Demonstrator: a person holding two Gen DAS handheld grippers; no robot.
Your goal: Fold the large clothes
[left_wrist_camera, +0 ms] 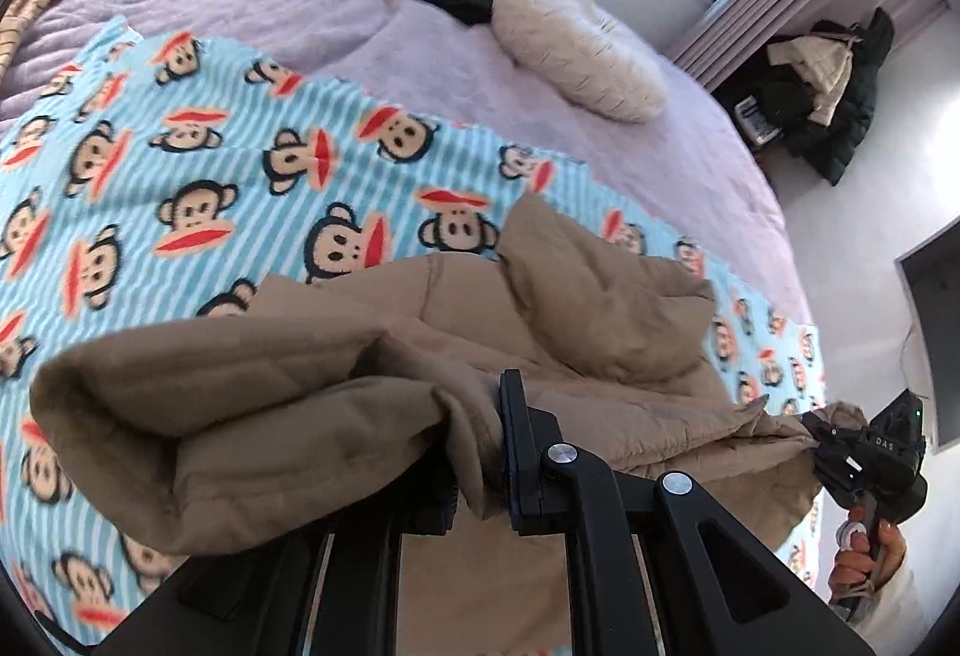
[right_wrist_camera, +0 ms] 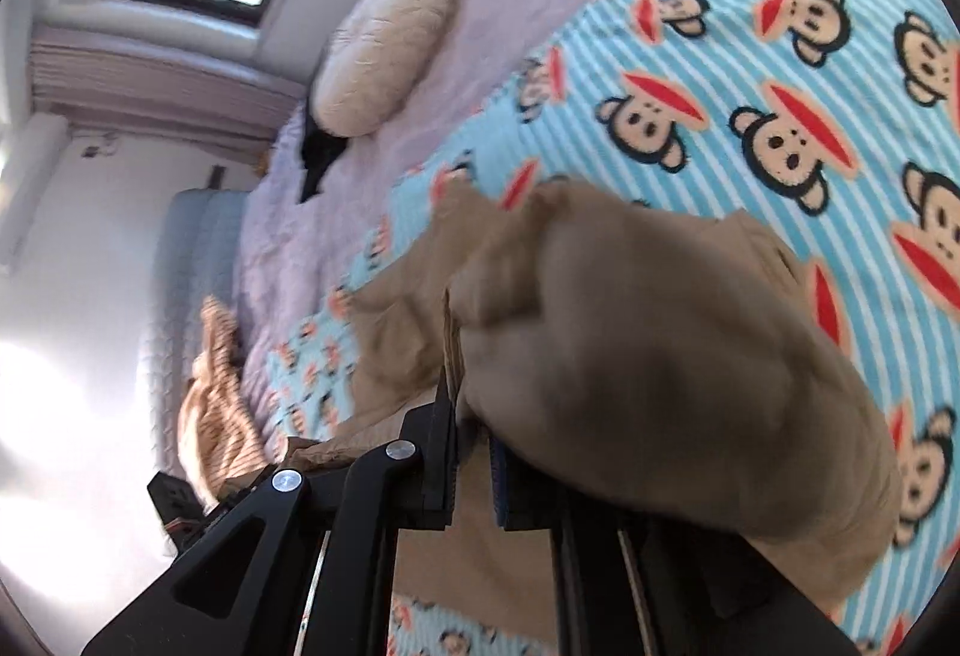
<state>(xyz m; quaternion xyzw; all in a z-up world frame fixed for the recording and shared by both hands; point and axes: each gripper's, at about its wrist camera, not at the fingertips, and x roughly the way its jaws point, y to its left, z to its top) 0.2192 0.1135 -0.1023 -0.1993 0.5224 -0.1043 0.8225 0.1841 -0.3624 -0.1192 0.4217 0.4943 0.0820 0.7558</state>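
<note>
Both claws, my left gripper and right gripper, are clamped on bunched edges of the tan padded garment lifted over the monkey-print blanket; I judge the thick, slippery fabric may slip free if I pull unevenly.

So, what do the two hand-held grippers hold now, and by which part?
Both hold the tan padded garment: the left hand-held gripper pinches a bunched edge, the right hand-held gripper another edge fold. Which part of the garment, cannot be told.
</note>
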